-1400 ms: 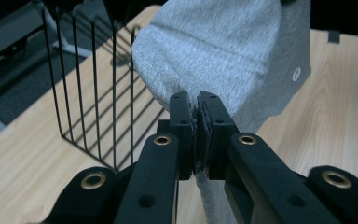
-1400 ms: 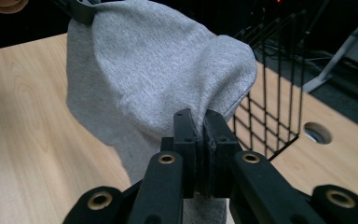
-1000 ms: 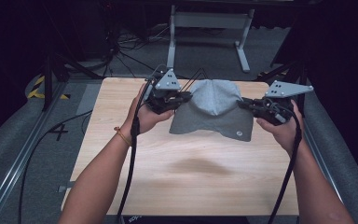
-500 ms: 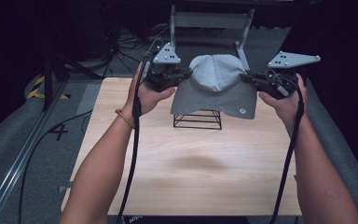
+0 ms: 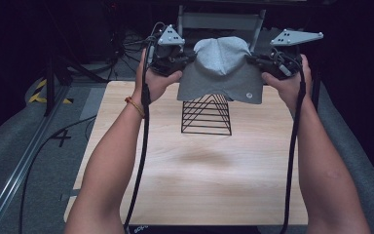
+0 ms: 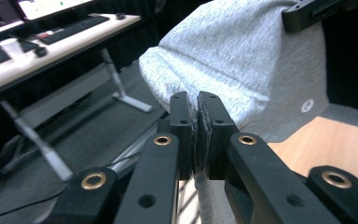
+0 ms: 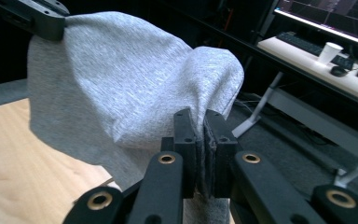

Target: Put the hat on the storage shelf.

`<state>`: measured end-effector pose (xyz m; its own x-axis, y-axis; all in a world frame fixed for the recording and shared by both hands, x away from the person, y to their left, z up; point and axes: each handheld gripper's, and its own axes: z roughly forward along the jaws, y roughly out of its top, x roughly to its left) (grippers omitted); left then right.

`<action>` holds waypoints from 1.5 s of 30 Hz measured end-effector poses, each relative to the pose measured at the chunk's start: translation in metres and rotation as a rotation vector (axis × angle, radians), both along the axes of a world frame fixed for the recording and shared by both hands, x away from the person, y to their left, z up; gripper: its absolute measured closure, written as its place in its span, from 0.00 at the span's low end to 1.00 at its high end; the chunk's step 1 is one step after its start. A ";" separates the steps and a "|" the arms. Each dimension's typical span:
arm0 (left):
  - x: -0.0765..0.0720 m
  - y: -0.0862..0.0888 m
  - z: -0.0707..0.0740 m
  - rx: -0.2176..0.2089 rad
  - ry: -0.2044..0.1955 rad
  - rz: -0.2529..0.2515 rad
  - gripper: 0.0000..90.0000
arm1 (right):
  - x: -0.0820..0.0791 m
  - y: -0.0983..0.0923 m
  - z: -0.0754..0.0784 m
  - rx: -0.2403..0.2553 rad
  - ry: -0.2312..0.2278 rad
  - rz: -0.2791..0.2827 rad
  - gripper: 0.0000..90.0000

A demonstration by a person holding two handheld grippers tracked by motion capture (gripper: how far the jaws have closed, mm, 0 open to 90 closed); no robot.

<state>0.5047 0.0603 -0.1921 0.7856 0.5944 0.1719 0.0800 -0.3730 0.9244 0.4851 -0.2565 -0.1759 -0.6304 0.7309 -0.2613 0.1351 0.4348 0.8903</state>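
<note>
The left gripper is closed on the left edge of the soft grey knitted fabric cap, and the right gripper is clamped on its right edge. The cap hangs stretched between them, its opening downward, above the far edge of the light wooden table. The black wire pyramid-shaped stand is directly under the cap, apart from it, equally near to both hands. I judge any lowering must go straight down.
</note>
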 end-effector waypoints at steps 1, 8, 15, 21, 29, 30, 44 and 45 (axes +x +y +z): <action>0.003 0.000 0.000 0.001 0.000 0.009 0.95 | 0.002 0.001 0.000 0.003 0.001 0.000 0.95; 0.021 -0.001 -0.013 0.008 0.029 0.049 0.95 | 0.020 0.006 -0.014 -0.002 0.029 -0.017 0.95; 0.034 -0.006 -0.025 0.017 0.049 0.070 0.95 | 0.029 0.004 -0.024 0.000 0.041 -0.038 0.95; 0.031 -0.005 -0.028 -0.003 0.045 0.025 0.95 | 0.029 0.001 -0.028 0.016 0.047 -0.016 0.95; 0.017 0.010 -0.031 -0.004 0.045 -0.012 0.95 | 0.015 -0.005 -0.035 0.024 0.057 0.013 0.95; 0.015 0.012 -0.030 -0.014 0.046 -0.015 0.95 | 0.014 -0.006 -0.035 0.021 0.054 0.014 0.95; -0.002 0.017 -0.043 0.017 0.047 -0.047 0.94 | -0.008 0.002 -0.043 -0.015 0.053 0.030 0.95; -0.002 0.017 -0.045 0.019 0.047 -0.041 0.94 | -0.008 0.002 -0.044 -0.020 0.053 0.030 0.95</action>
